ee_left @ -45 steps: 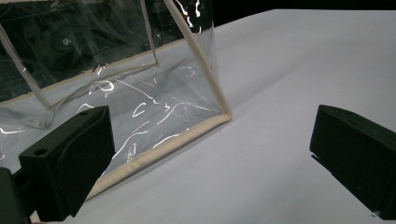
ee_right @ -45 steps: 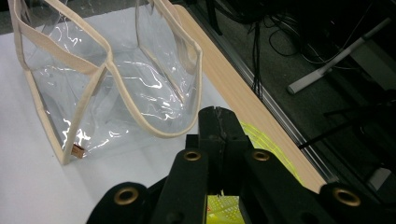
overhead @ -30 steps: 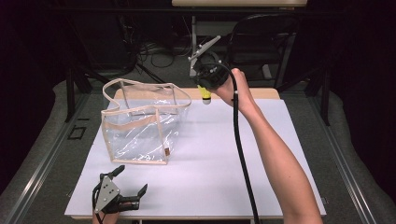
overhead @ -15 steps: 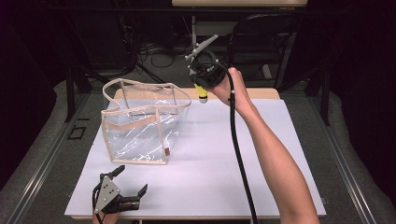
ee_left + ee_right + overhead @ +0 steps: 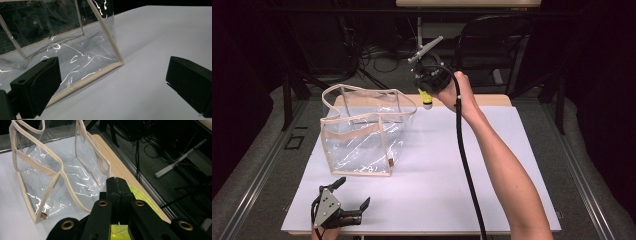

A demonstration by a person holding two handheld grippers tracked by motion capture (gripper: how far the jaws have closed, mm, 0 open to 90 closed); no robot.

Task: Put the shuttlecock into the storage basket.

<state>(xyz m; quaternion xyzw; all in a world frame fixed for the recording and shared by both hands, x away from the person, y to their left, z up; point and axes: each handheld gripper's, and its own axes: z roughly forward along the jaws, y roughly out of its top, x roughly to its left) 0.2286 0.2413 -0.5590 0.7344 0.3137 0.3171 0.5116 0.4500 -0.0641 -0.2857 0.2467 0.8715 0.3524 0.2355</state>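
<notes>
A clear plastic bag (image 5: 362, 135) with beige trim and handles stands open-topped on the left of the white table (image 5: 492, 165). My right gripper (image 5: 427, 93) is held in the air past the bag's far right corner. It is shut on a yellow item (image 5: 426, 99) that hangs below it. In the right gripper view the shut jaws sit over the yellow item (image 5: 136, 194), with the bag (image 5: 50, 170) below to the left. My left gripper (image 5: 353, 193) rests open at the table's front left. The bag's near corner (image 5: 117, 61) lies between and ahead of its jaws (image 5: 112, 82).
A strip of bare wood (image 5: 492, 100) runs along the table's far edge. Beyond it are a dark chair (image 5: 492, 40) and cables on the floor (image 5: 145, 147). The right gripper's black cable (image 5: 464, 160) trails along the forearm.
My right gripper, with the yellow item, has drifted slightly left toward the bag and turned a little. The left gripper and the bag have not moved.
</notes>
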